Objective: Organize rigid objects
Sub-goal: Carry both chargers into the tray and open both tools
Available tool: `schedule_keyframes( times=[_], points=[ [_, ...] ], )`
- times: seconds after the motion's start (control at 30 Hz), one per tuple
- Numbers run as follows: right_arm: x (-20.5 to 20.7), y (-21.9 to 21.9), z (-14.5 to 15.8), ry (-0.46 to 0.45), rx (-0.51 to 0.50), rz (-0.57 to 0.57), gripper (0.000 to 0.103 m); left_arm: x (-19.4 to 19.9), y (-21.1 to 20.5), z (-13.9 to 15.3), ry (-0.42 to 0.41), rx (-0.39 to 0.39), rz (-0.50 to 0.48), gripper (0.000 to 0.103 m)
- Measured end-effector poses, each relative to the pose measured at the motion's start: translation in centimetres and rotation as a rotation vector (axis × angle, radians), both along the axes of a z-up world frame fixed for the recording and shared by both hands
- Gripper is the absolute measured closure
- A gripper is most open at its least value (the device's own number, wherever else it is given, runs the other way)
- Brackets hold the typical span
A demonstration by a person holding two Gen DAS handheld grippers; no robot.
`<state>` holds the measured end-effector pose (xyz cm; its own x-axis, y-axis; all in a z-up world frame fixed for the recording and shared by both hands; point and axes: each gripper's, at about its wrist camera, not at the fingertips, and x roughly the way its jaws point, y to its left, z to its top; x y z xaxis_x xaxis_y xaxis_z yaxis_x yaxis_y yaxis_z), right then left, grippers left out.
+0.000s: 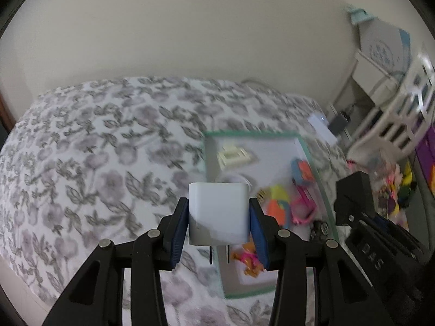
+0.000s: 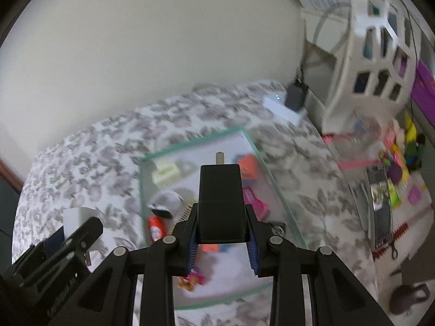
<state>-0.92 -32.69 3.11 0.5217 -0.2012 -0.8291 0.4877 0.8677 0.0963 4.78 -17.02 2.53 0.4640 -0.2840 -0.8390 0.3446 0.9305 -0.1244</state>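
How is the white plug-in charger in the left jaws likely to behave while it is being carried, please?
The white charger looks like a rigid plastic block, so it probably won't flex. Its smooth glossy sides could slip, though the left gripper clamps two flat faces squarely. It seems light for its size, and its prongs hang clear below.

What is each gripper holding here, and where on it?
The left gripper clamps a white wall charger by its two side faces, prongs toward the camera. The right gripper clamps a black rectangular block by its sides.
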Motion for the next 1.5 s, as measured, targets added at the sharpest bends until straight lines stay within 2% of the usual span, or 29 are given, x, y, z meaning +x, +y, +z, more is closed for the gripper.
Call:
schedule_keyframes(
  times=[0.13,0.27,0.5,0.73,0.87,1.13,1.33,1.5],
  points=[
    [-0.5,-1.2,-2.1,0.062,0.03,-0.012,0.071,-0.9,-1.1,-2.0,0.051,0.019,-0.036,0.058],
    [-0.3,-1.9,-4.9,0.145,0.069,-0.017,0.071,-1.0,-1.7,-4.4,0.148,0.029,-0.047,0.058],
    [-0.2,-2.1,-6.6,0.203,0.079,-0.013,0.071,-1.2,-2.4,-7.0,0.241,0.082,-0.054,0.058],
    [0.3,-1.9,-9.2,0.308,0.085,-0.001,0.071,-1.8,-2.9,-9.5,0.354,0.108,-0.066,0.058],
    [0.3,-1.9,-10.1,0.336,0.094,-0.002,0.071,-2.1,-3.3,-10.1,0.374,0.125,-0.079,0.058],
    [0.4,-1.9,-11.7,0.376,0.119,-0.001,0.07,-2.0,-3.3,-10.1,0.361,0.146,-0.094,0.058],
    [0.2,-2.0,-13.1,0.408,0.148,-0.011,0.07,-2.3,-4.2,-10.6,0.337,0.191,-0.126,0.057],
    [-0.1,-2.0,-13.3,0.411,0.145,-0.011,0.07,-2.3,-4.6,-10.7,0.336,0.19,-0.128,0.057]
  ],
)
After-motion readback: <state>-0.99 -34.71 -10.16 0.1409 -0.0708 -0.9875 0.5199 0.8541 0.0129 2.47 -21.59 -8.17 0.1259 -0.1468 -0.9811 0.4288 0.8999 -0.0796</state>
